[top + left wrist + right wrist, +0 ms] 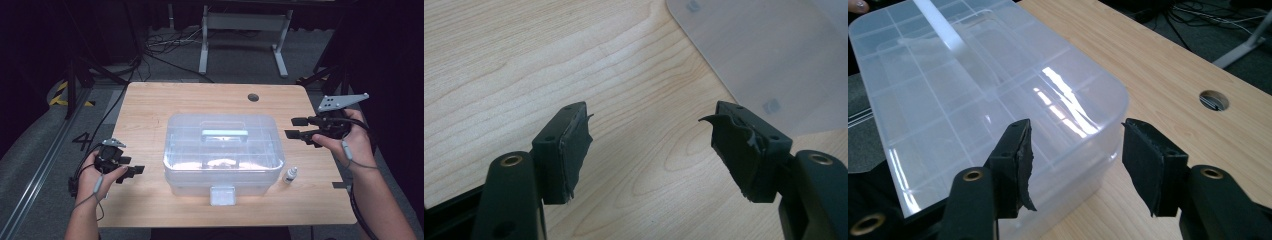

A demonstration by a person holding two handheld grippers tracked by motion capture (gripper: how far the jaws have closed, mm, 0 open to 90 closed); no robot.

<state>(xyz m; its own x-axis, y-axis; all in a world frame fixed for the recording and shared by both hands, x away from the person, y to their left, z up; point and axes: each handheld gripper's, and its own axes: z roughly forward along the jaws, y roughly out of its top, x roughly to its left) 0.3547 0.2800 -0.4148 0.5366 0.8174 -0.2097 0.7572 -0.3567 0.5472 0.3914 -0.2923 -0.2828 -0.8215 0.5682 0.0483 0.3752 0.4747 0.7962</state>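
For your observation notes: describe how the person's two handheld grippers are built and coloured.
Both the left gripper and the right gripper are black, each with two flat fingers faced with worn, frayed pads. A grey three-cornered plate with holes tops each, and a cable trails away.

box: clear plastic lidded storage box (pixel 221 150), white handle on top
state: lid shut
place: worktop centre

The surface (pixel 150 105) is pale wood-grain laminate, smooth and matt. The storage box (pixel 222 152) is translucent plastic, glossy, with bright glare on its lid. The small bottle (pixel 290 174) looks like clear plastic. Both grippers' jaws carry matt black pads, rubbery, with ragged torn edges.
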